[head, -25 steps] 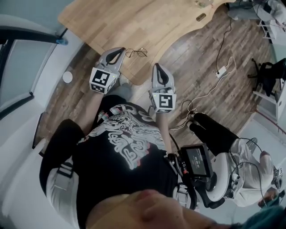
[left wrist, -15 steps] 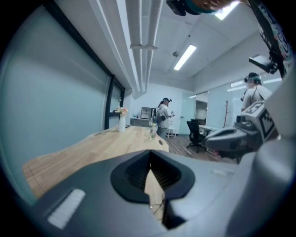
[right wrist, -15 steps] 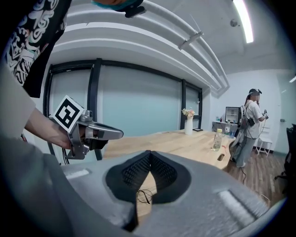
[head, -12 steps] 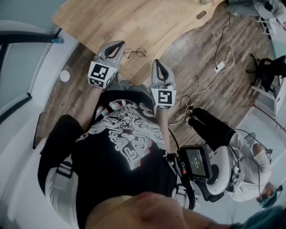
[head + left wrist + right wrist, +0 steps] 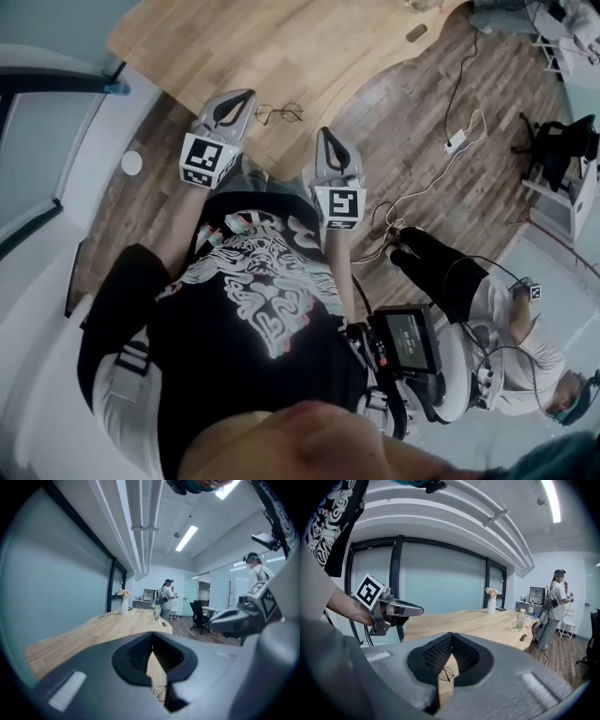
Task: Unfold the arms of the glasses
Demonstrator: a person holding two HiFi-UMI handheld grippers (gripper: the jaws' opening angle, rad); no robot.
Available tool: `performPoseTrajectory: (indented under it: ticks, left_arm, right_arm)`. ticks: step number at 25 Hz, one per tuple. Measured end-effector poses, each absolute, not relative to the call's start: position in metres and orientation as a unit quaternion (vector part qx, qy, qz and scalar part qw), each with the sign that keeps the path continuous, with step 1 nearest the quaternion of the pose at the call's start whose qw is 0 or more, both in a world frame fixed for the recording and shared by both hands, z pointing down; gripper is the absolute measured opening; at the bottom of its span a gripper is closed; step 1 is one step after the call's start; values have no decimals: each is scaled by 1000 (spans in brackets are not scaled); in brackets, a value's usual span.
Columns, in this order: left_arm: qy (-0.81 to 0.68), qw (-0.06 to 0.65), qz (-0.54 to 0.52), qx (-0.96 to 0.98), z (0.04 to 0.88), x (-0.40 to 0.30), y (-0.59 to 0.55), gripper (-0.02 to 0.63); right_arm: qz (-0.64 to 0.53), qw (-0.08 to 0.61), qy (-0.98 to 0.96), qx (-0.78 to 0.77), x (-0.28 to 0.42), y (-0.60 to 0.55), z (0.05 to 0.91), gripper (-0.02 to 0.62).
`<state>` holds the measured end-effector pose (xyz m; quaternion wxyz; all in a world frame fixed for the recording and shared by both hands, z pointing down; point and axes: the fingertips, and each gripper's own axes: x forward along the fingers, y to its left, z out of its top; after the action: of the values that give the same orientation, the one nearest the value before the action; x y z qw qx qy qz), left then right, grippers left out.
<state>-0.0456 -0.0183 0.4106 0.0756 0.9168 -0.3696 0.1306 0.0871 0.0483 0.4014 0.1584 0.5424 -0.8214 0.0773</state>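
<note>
Slightly nearer now, my left tool [image 5: 242,97] and right tool [image 5: 329,135] face one pair of glasses [image 5: 279,113] on the counter [image 5: 281,47], both closed, empty.

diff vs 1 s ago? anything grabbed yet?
Both grippers crept slightly forward toward the table: the left gripper to the left of the glasses, the right gripper nearer the person. Nothing was taken hold of or let go. Unchanged: the glasses lie untouched near the table's edge, and both grippers' fingers stay together, empty.

Office w/ wood desk [image 5: 281,47], swivel chair [image 5: 200,616]
</note>
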Motion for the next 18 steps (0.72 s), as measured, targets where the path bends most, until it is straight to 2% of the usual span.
performPoseTrajectory:
  ticks: [18]
  left_arm:
    - [-402, 78, 147, 900, 429, -54, -50, -11]
  right_arm:
    - [93, 180, -843, 499, 83, 14, 436, 0]
